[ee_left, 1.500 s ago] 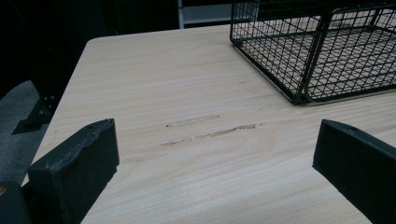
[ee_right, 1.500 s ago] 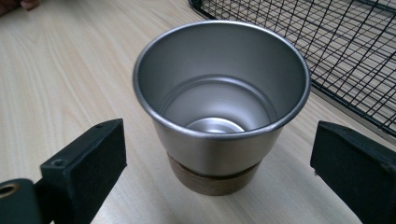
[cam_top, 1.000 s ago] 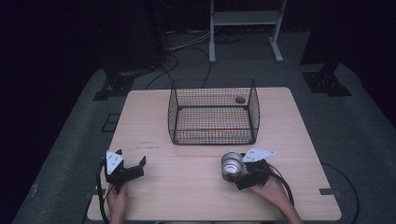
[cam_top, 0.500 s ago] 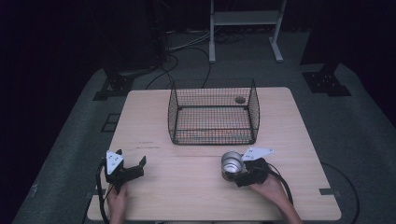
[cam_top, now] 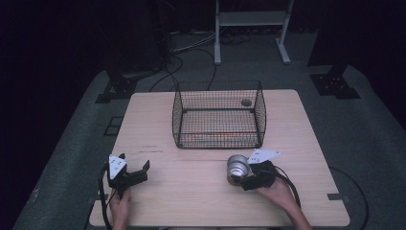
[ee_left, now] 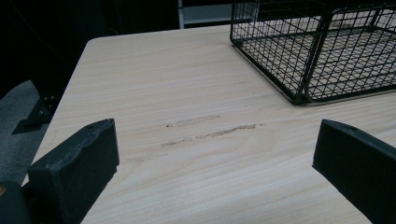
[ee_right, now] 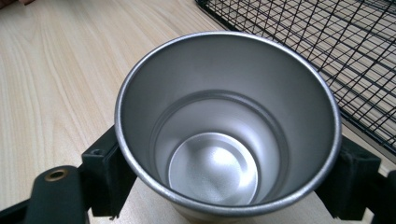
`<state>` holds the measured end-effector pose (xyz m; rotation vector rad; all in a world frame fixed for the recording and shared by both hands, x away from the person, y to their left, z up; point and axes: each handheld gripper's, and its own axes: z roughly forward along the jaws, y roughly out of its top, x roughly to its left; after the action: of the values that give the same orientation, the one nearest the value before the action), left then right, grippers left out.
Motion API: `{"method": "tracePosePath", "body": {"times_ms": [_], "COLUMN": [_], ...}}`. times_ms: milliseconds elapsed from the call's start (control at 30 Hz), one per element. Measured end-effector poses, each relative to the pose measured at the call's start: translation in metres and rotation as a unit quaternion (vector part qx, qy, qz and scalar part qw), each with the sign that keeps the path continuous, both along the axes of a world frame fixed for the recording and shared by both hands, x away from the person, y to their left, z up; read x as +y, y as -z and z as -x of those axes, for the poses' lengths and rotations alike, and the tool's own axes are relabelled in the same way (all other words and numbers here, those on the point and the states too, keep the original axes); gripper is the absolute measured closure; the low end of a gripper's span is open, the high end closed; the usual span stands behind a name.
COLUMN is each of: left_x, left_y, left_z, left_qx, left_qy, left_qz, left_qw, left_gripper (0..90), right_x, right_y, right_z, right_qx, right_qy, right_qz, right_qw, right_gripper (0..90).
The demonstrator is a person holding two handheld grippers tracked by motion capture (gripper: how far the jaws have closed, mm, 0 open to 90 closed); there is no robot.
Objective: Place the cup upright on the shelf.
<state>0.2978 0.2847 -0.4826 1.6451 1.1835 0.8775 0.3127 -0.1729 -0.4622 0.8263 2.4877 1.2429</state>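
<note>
Steel cup [ee_right: 226, 135], one, clamped as the right gripper [cam_top: 239, 178] just closed, base hidden; left gripper [cam_top: 134, 168] gapes empty; one wire basket [cam_top: 219, 115] at twelve o'clock.

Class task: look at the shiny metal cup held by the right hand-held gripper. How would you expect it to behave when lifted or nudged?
The shiny round metal cup looks stiff, so it should keep its shape between the right hand-held gripper jaws. Its smooth, polished wall may be slippery. It appears empty and thin-walled, so it is probably light. Being round and wider at the rim, it would likely roll in a curve if tipped over.
</note>
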Motion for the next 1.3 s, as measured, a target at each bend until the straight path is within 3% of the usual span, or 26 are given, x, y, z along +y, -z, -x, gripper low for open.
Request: {"method": "tracePosePath", "body": {"times_ms": [533,1300], "left_x": [0.0,0.0], "left_y": [0.0,0.0], "left_z": [0.0,0.0], "left_qx": [0.0,0.0], "left_qy": [0.0,0.0], "left_qz": [0.0,0.001], "left_qw": [1.0,1.0], "left_gripper": [0.0,0.0], "right_x": [-0.002,-0.001], "right_y": [-0.023,-0.055], "right_z": [0.0,-0.006], "right_qx": [-0.004,-0.021], "right_qy": [0.003,0.001], "right_qz": [-0.026,-0.035], "right_qw": [0.9997,0.9992], "right_gripper": [18.0,18.0]}}
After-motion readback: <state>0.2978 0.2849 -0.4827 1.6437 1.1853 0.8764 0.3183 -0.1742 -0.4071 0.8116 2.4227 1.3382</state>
